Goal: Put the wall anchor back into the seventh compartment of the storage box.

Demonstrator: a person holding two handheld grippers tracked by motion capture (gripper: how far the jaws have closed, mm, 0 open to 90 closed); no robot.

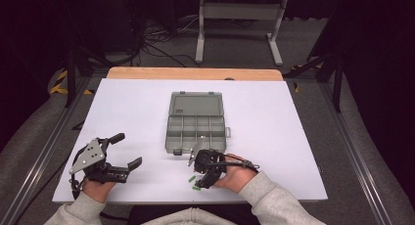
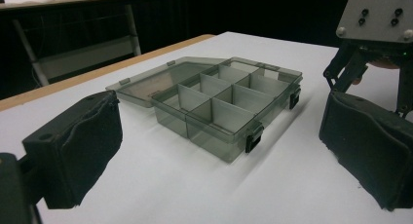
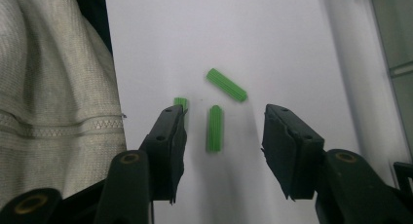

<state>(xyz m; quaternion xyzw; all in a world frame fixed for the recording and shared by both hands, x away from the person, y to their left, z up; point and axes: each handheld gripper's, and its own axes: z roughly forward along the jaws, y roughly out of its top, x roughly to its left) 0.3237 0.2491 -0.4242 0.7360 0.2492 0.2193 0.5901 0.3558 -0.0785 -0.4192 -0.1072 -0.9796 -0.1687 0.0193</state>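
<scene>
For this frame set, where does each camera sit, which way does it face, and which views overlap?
High view: above the person's side, looking forward and down on the white table; both sleeves, hands, left tool and right tool show.
Left gripper view: on the left tool, looking level across the table at the open grey box; its own black jaws show.
Right gripper view: on the right tool, looking down at three green plugs; jaws and a sleeve show.
Shared: high and left gripper views both show the box.

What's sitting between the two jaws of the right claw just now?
One small green ribbed plastic plug lies on the white table between the open jaws of the right claw, untouched, in the right gripper view.
</scene>
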